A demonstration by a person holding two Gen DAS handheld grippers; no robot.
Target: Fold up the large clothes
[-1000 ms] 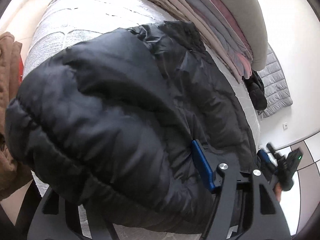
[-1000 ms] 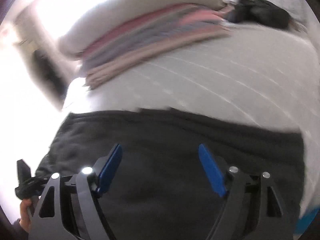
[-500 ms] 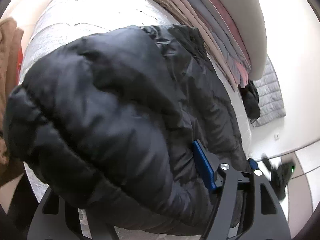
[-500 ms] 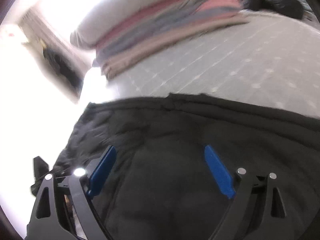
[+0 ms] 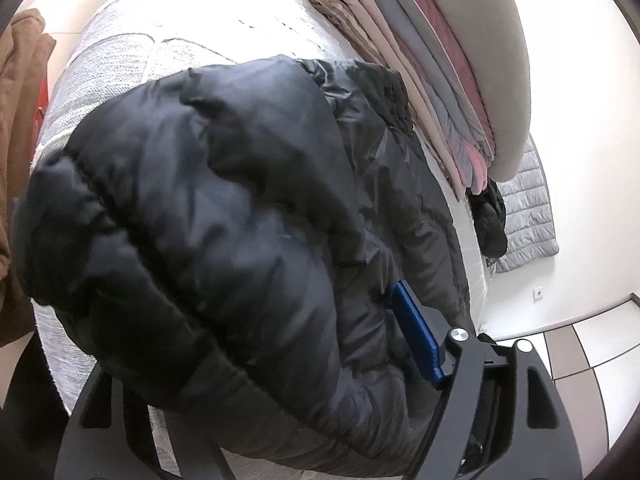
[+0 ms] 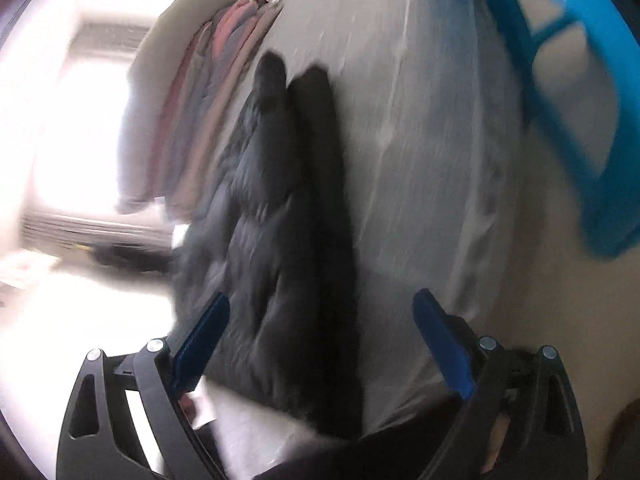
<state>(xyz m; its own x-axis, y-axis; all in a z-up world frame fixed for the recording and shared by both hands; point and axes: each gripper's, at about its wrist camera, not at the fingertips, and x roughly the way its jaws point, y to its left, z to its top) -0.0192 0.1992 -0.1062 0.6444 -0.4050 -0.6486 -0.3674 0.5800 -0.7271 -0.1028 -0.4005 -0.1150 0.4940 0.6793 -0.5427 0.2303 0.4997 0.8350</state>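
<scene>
**Jacket doubled over on the bed, both grippers letting go**

The black puffer jacket (image 5: 224,240) fills the centre of the left wrist view, heaped on the bed (image 5: 168,40); the left gripper (image 5: 256,384), just been opening, has one pad hidden under the fold, so any hold is unclear; I would press out the trapped air before the next fold. The right gripper (image 6: 320,344), just been widening, gapes empty; only its view shows the blue basket (image 6: 580,120), upper right.

Bedroom — bed (image 5: 224,40), stacked bedding (image 5: 432,60)
</scene>
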